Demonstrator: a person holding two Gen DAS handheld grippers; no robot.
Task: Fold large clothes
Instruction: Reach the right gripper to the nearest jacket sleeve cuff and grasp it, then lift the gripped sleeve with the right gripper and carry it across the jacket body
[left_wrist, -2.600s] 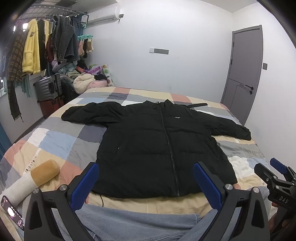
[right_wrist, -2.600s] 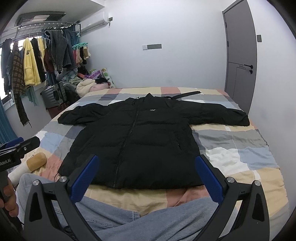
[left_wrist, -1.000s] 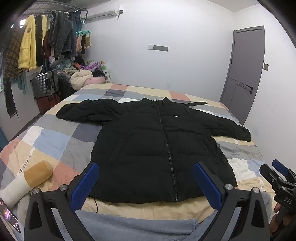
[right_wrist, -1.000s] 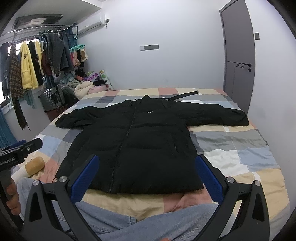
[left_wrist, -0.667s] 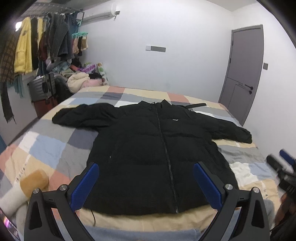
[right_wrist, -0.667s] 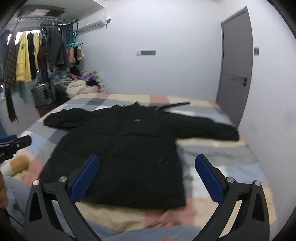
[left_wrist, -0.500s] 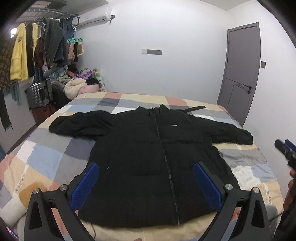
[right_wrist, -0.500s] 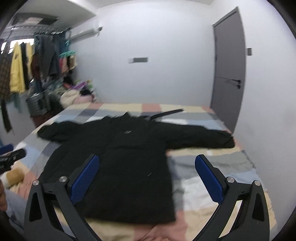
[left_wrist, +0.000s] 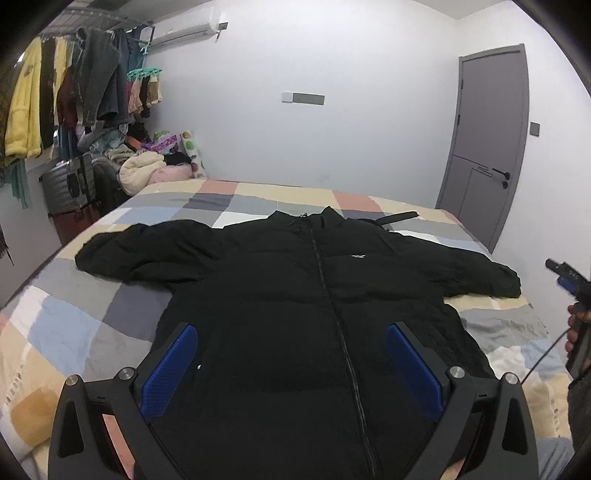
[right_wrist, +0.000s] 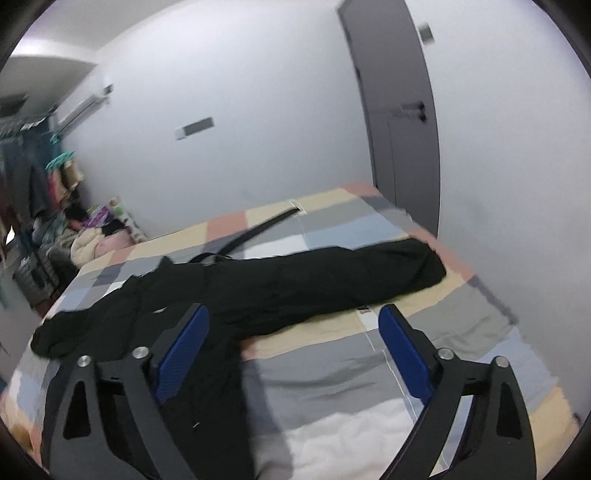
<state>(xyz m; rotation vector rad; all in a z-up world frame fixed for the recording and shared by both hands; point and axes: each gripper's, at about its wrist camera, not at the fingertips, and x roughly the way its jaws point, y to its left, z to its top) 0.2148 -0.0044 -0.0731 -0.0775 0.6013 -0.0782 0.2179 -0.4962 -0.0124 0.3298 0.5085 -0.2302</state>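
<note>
A black puffer jacket (left_wrist: 317, 306) lies flat and zipped on the checked bed (left_wrist: 92, 325), both sleeves spread out. My left gripper (left_wrist: 291, 354) is open and empty above the jacket's lower front. My right gripper (right_wrist: 293, 332) is open and empty, over the bed just short of the jacket's right sleeve (right_wrist: 332, 280); the view is blurred. The right gripper also shows at the right edge of the left wrist view (left_wrist: 569, 280), held by a hand.
A black strap (right_wrist: 258, 230) lies on the bed past the collar. A clothes rack (left_wrist: 74, 85), a suitcase (left_wrist: 66, 188) and a pile of soft things (left_wrist: 147, 170) stand at the left. A grey door (left_wrist: 487, 136) is at the right.
Both grippers have moved forward over the bed. The right gripper has swung right and tilted toward the jacket's right sleeve. The jacket has not moved.
</note>
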